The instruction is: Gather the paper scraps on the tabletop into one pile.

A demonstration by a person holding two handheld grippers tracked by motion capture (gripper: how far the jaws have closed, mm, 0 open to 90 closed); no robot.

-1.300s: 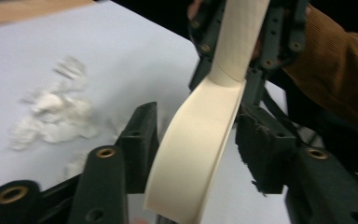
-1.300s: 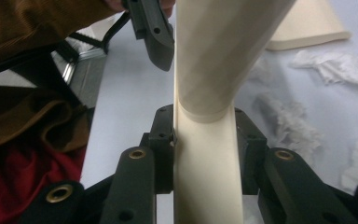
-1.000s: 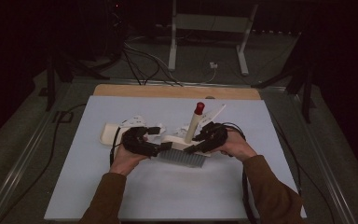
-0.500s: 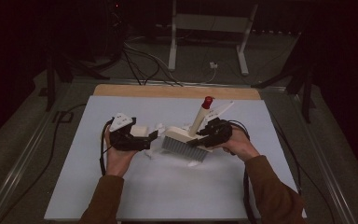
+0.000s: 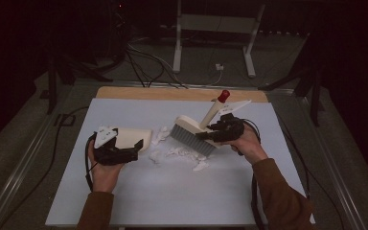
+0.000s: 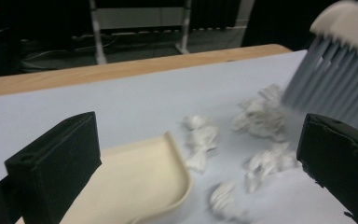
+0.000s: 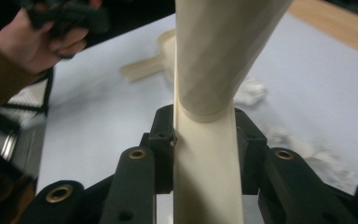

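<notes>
Cream brush, grey bristles, long handle with red tip, mid-frame in the high view, tilted over white paper scraps on the desk. Right gripper jaws clamped tight on the handle. Cream dustpan left of centre; left gripper jaws spread wide around its edge, not pressing it.
</notes>
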